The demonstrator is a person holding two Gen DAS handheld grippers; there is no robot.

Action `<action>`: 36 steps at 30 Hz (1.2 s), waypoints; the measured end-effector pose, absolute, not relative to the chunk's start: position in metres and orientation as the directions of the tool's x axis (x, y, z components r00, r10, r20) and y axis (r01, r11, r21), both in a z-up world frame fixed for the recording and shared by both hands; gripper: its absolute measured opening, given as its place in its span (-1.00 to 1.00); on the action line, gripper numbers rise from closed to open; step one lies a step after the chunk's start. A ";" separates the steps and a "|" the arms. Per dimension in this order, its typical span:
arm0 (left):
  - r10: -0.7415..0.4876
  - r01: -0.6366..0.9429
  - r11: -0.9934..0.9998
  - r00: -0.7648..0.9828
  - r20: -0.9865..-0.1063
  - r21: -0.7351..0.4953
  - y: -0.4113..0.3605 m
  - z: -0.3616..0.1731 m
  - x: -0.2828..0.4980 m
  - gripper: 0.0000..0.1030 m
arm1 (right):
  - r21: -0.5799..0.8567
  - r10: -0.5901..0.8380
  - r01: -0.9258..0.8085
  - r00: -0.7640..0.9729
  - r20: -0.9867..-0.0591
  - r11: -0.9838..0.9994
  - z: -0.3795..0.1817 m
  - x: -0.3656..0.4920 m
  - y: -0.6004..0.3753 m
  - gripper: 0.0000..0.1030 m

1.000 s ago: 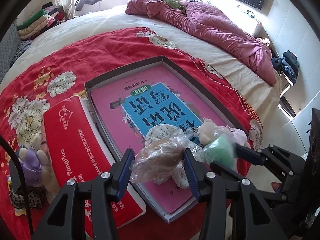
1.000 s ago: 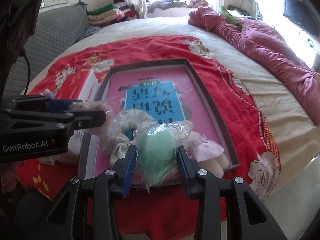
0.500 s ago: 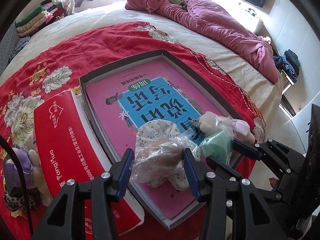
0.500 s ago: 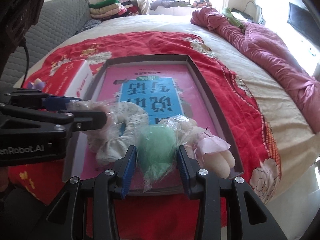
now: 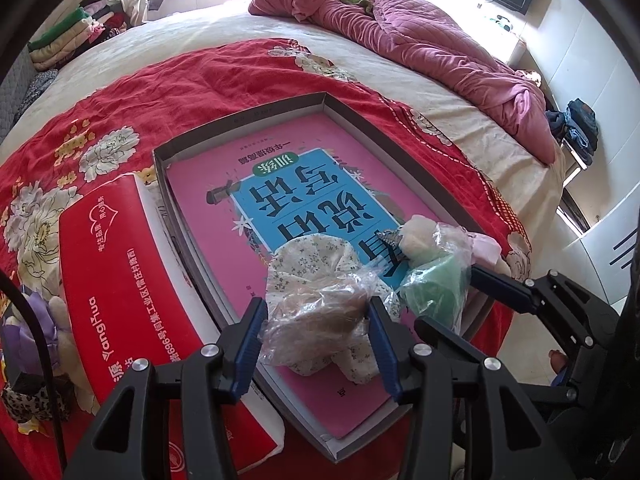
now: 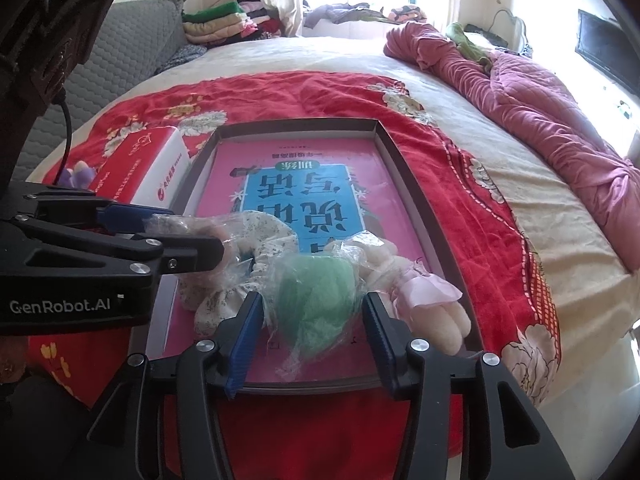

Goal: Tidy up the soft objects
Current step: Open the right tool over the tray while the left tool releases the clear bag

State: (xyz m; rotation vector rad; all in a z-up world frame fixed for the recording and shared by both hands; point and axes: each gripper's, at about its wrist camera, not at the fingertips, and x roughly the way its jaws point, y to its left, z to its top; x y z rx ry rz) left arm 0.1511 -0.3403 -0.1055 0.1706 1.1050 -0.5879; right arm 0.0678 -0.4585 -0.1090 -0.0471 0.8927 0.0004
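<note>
My left gripper (image 5: 316,309) is shut on a clear plastic bag of brown fluff (image 5: 320,322), held just above the near end of the grey tray (image 5: 240,118). The jaws of my right gripper (image 6: 312,301) are opening. A clear bag of green fluff (image 6: 316,308) lies between them on the tray, with a gap at each pad. A floral fabric piece (image 5: 310,258) lies under the brown bag. Right of the green bag lies a cream plush toy in a pink dress (image 6: 424,304). A pink and blue book (image 6: 296,176) covers the tray floor.
The tray sits on a red floral cloth (image 5: 240,68) spread on a bed. A red and white carton (image 5: 120,272) lies along the tray's left side, with a purple plush (image 5: 24,336) beyond it. A crumpled pink quilt (image 6: 552,104) and folded clothes (image 6: 224,24) lie farther back.
My right gripper's jaws have spread apart and let go of the green bag, which now lies on the tray. The left gripper keeps its grip on the brown bag.
</note>
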 end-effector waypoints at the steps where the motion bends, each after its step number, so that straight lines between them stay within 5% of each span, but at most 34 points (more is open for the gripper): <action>1: -0.361 0.526 0.836 0.313 -0.878 -0.156 -0.341 -0.106 0.151 -0.02 | -0.042 -0.019 -0.021 0.630 -0.776 0.999 -0.108 0.068 -0.458 0.11; 20: -0.371 0.531 0.832 0.314 -0.874 -0.162 -0.337 -0.100 0.148 0.04 | -0.038 -0.041 0.018 0.650 -0.759 0.999 -0.096 0.053 -0.467 0.35; 36: -0.401 0.534 0.827 0.339 -0.851 -0.177 -0.330 -0.087 0.144 0.31 | -0.043 -0.082 0.074 0.674 -0.734 0.996 -0.082 0.047 -0.473 0.44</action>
